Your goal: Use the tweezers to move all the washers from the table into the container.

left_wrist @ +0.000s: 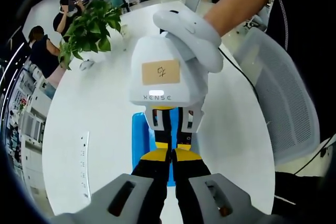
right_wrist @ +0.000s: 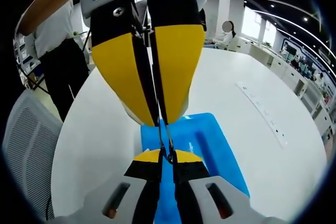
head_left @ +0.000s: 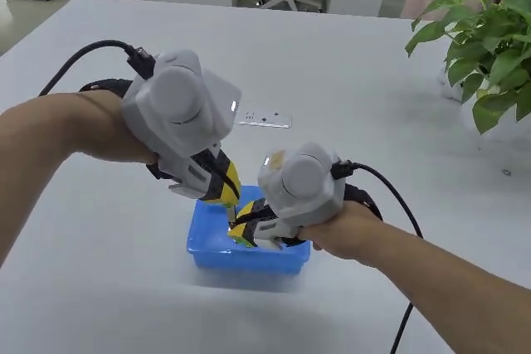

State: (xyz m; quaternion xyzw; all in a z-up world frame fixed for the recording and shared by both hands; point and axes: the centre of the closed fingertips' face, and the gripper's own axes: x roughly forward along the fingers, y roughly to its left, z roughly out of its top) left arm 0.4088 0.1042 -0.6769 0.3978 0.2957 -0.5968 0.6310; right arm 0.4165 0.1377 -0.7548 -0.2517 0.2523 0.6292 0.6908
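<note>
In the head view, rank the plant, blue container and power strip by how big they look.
Largest, the plant, though the frame edge crops it. Next, the blue container, partly hidden. Smallest, the power strip, which also lies farther from the camera.

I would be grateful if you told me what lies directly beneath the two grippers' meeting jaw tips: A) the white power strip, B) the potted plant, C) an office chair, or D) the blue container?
D: in the head view the left gripper and the right gripper meet tip to tip right over the blue container.
</note>
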